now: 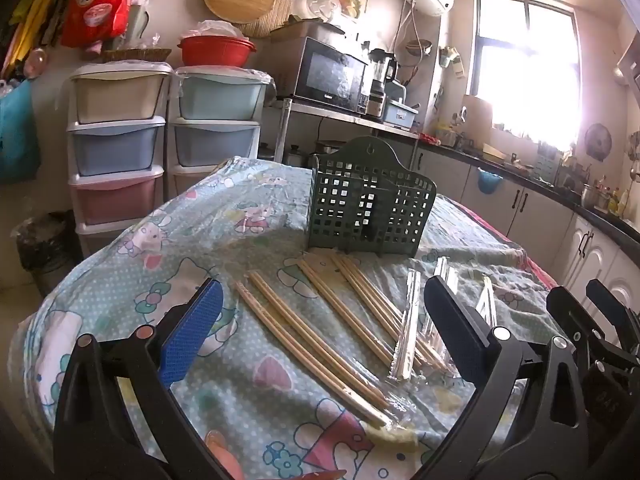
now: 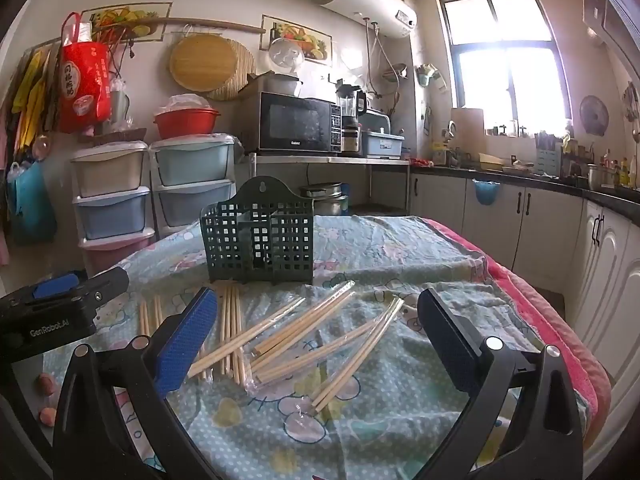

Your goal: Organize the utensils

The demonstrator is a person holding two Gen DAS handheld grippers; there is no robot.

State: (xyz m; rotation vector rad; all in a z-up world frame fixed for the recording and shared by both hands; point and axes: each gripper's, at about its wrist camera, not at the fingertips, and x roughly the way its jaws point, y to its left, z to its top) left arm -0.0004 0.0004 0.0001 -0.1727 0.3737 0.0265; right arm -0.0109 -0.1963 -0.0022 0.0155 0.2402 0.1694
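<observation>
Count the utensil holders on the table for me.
1. The green utensil holder stands upright at the far middle of the table, just behind the scattered chopsticks. Neither view shows another, though the near edge is hidden.

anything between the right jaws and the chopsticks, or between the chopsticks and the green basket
Nothing visible. The right gripper hangs open over the chopsticks, which lie loose on the cloth, some in clear wrappers. The basket stands upright just behind them with only bare cloth between. The left gripper is off to the side, also open.
</observation>
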